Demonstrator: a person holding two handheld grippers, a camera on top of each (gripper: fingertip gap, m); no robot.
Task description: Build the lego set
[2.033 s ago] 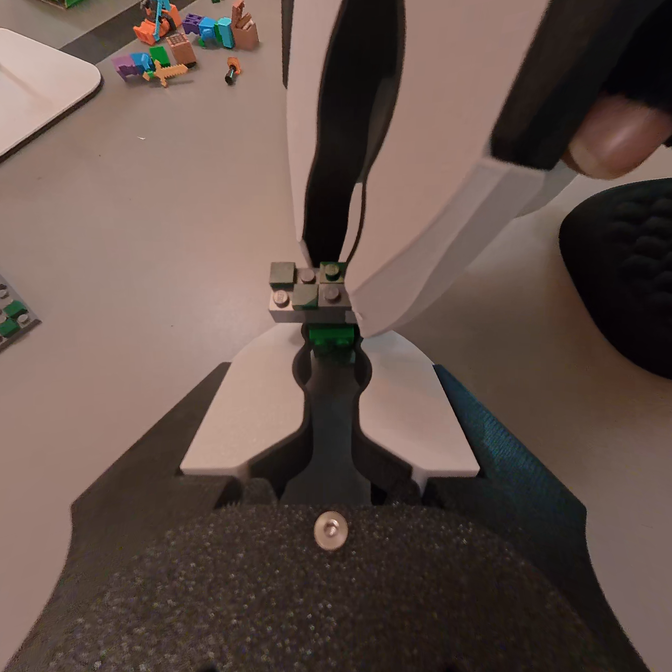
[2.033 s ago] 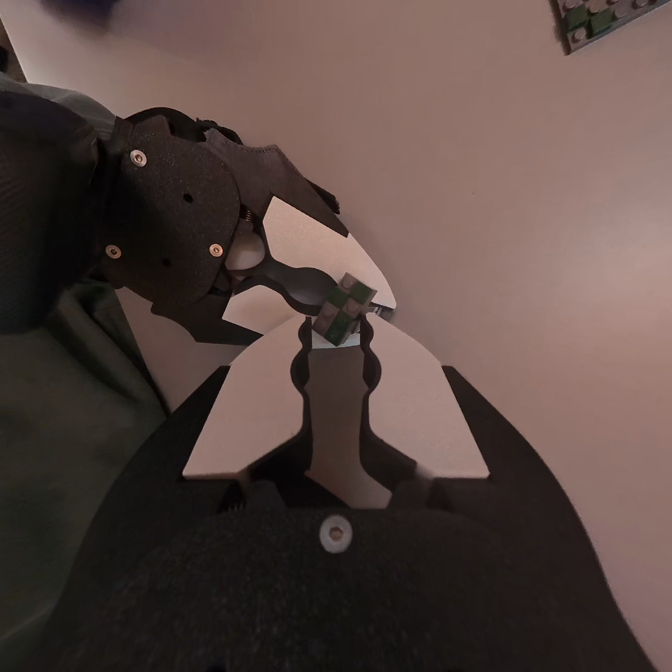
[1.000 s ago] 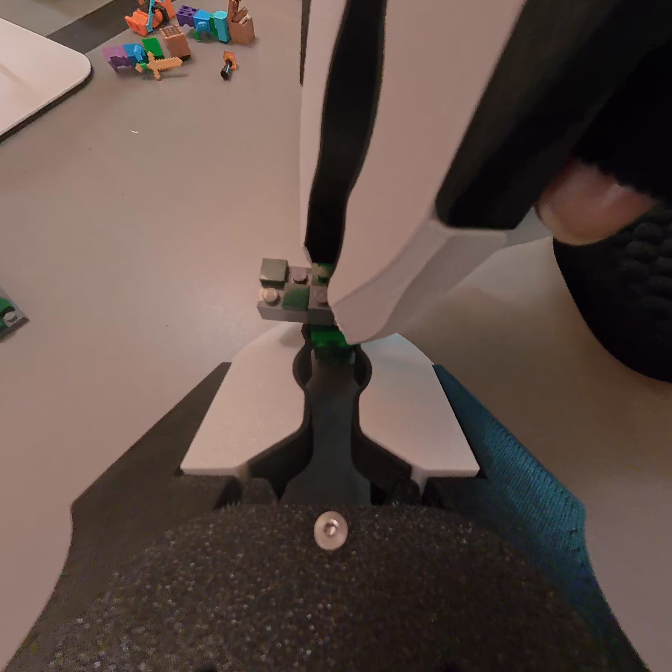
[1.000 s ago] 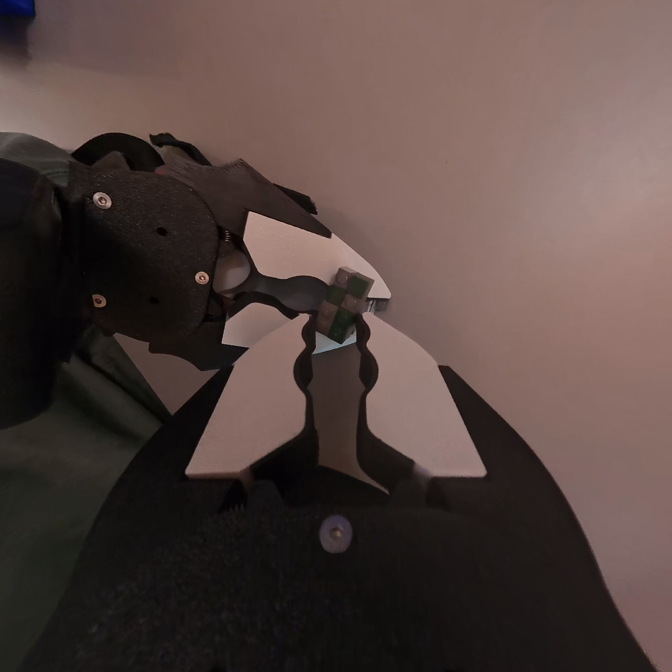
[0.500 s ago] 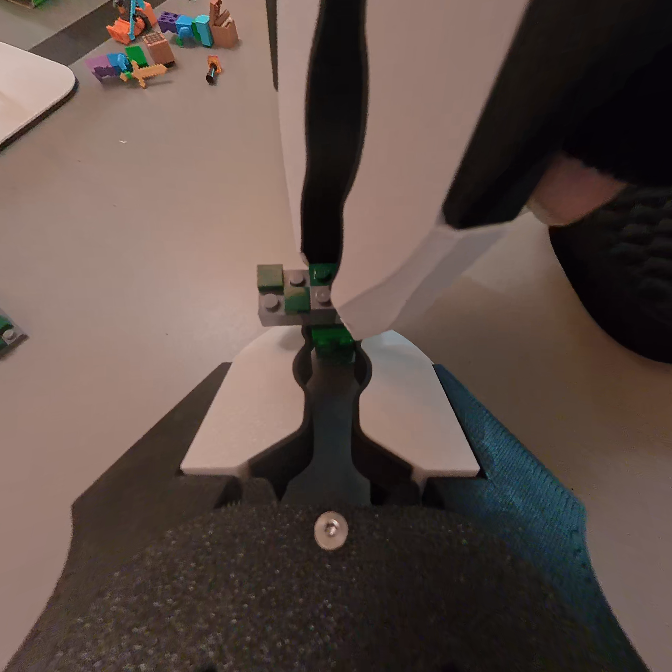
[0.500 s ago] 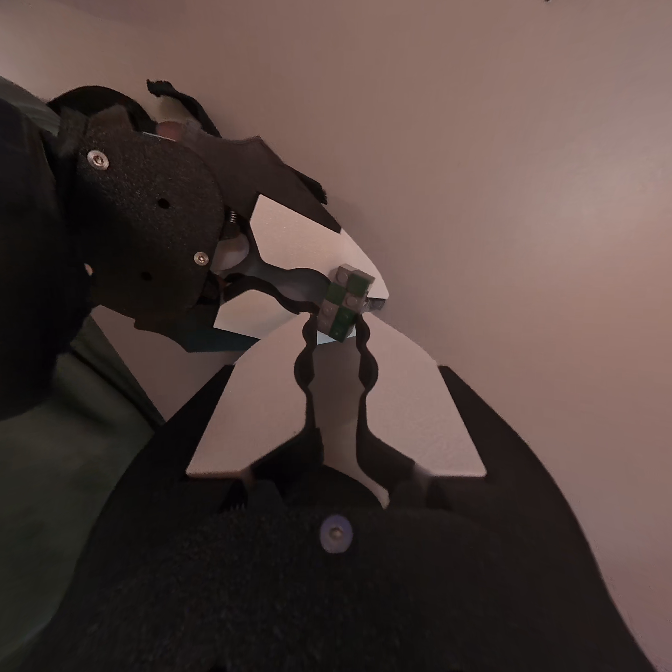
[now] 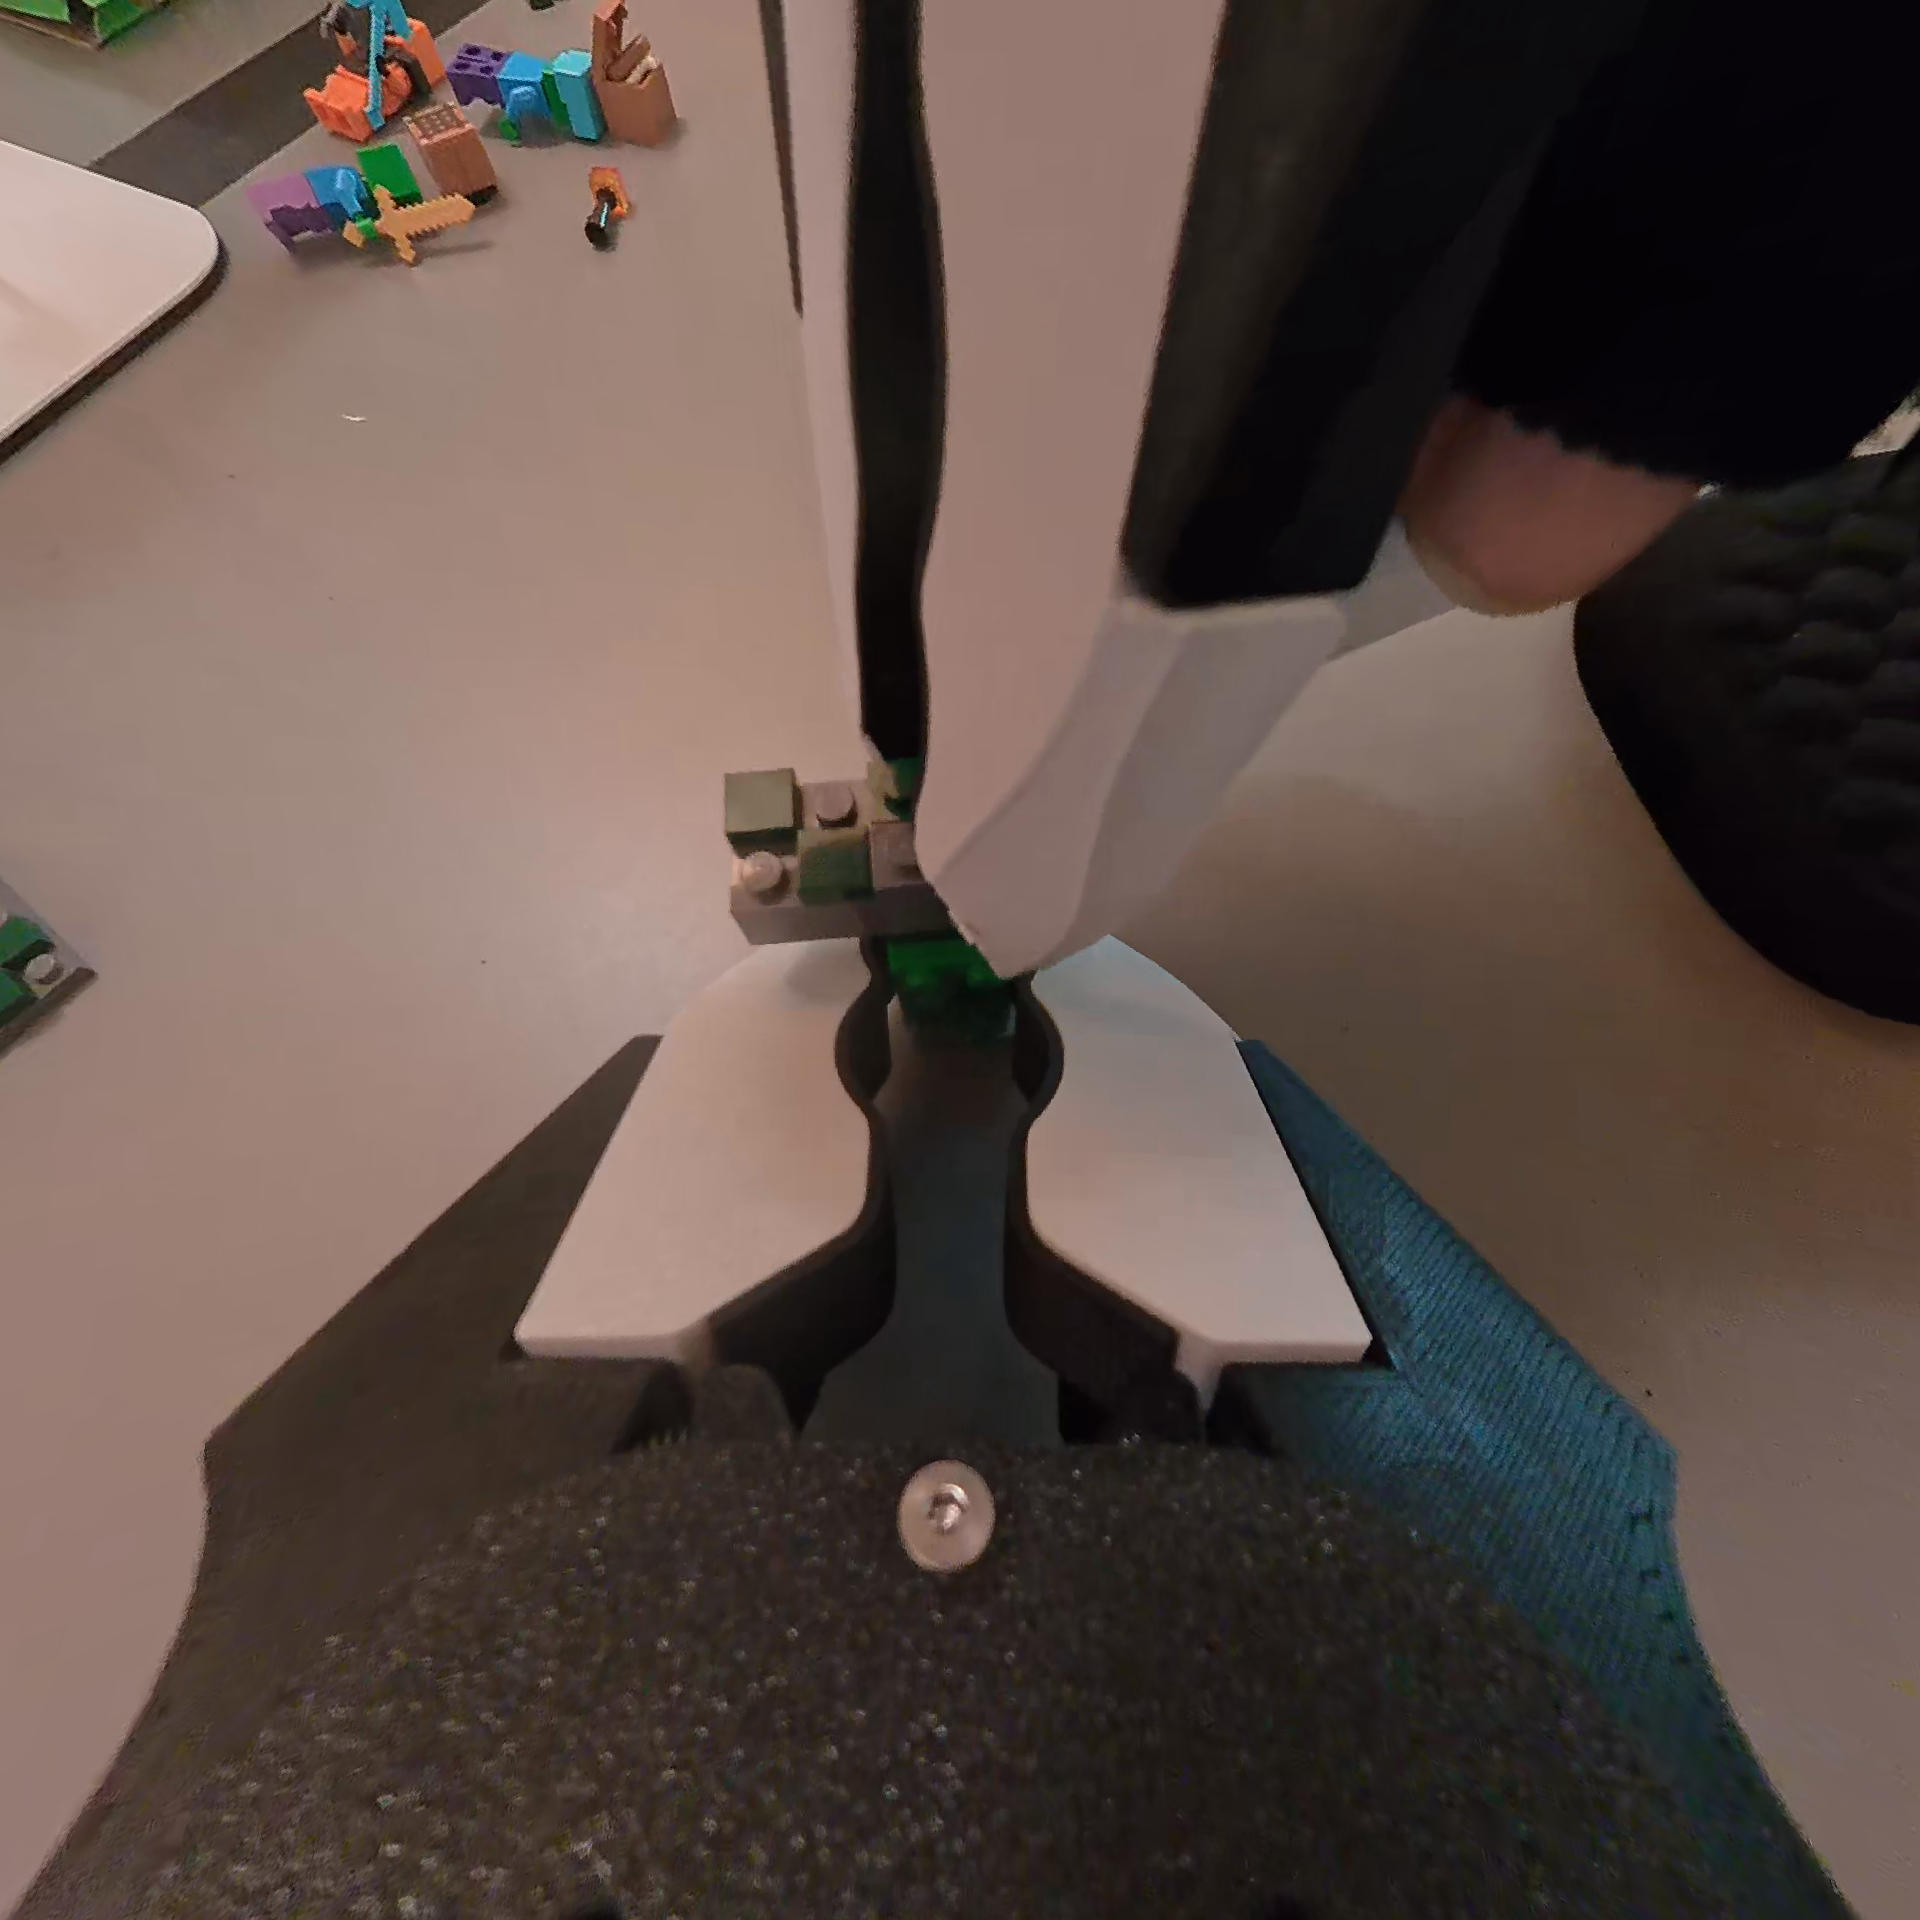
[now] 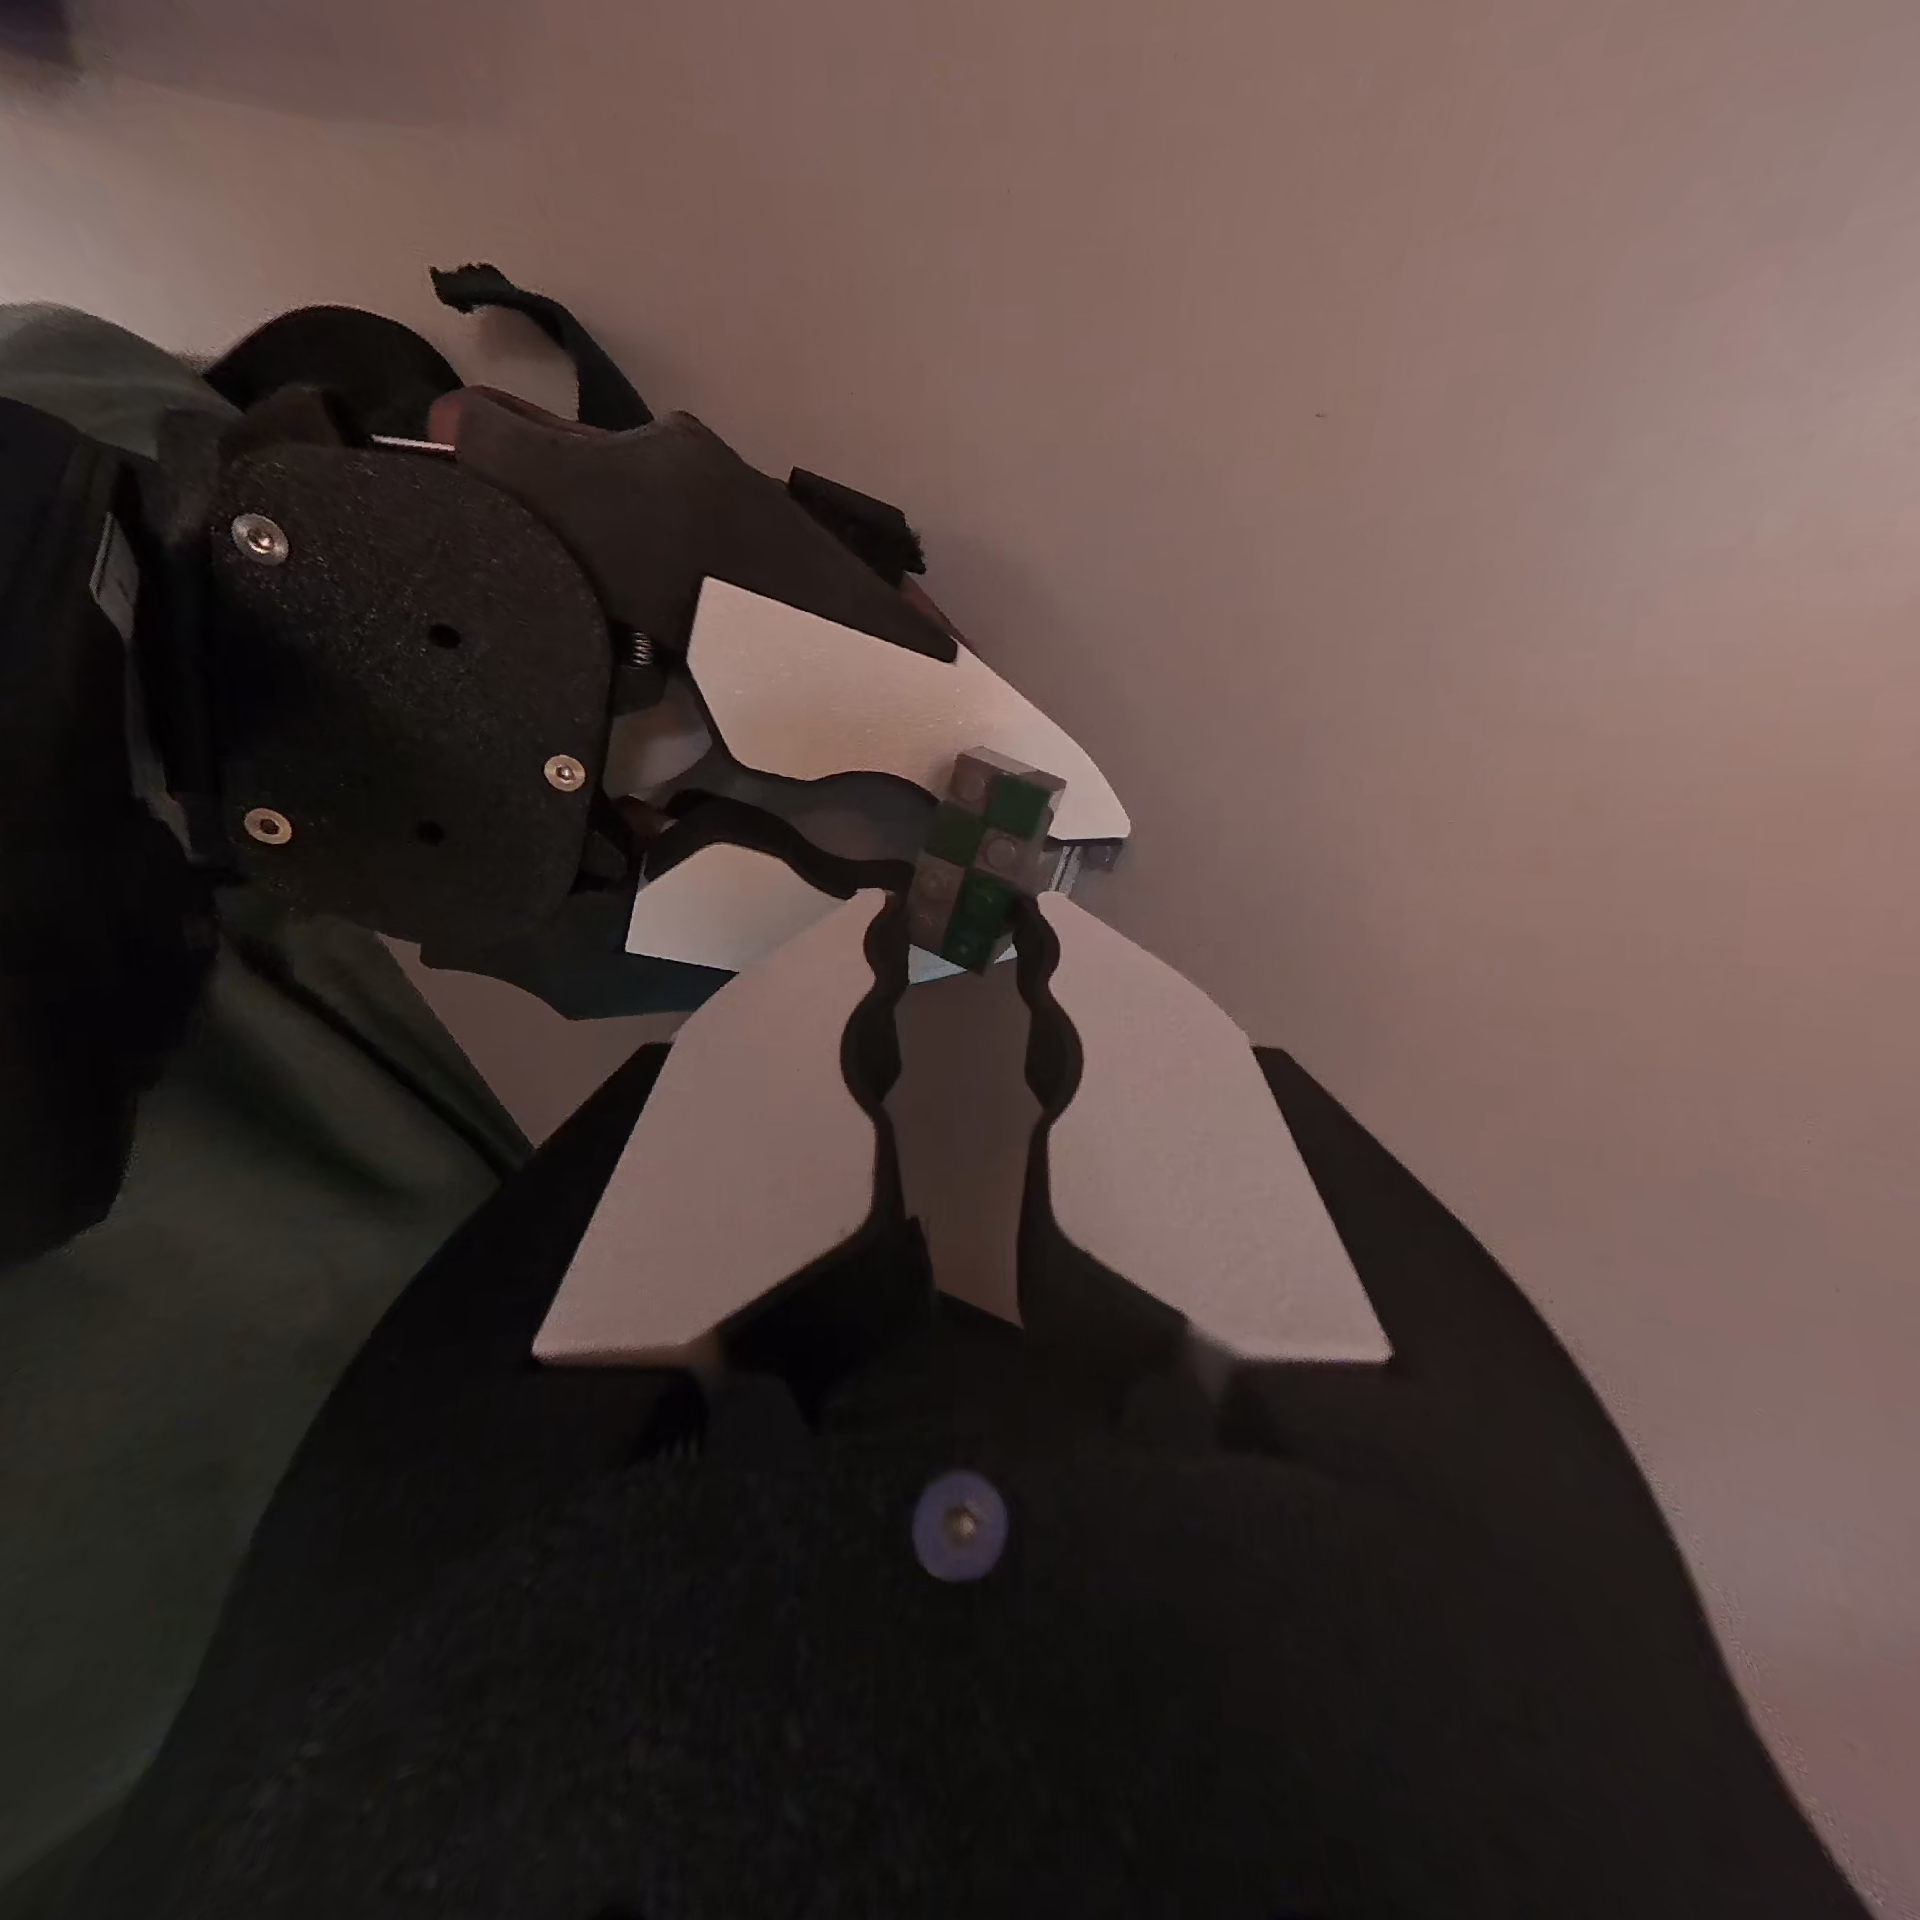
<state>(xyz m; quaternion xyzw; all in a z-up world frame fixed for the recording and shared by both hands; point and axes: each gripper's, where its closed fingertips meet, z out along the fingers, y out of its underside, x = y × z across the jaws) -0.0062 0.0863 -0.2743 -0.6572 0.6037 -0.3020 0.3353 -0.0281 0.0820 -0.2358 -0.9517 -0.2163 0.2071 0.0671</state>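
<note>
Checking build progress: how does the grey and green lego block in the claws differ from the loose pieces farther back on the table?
The grey and green block is held off the table by the left claw and right claw; the loose pieces lie on it. The block is plates joined together; the loose pieces lie scattered, in orange, purple, blue and brown. Both include green.

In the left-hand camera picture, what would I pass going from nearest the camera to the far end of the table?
Left gripper → small grey-and-green lego assembly pinched at its tips → loose colourful lego pieces at the far end of the table.
</note>
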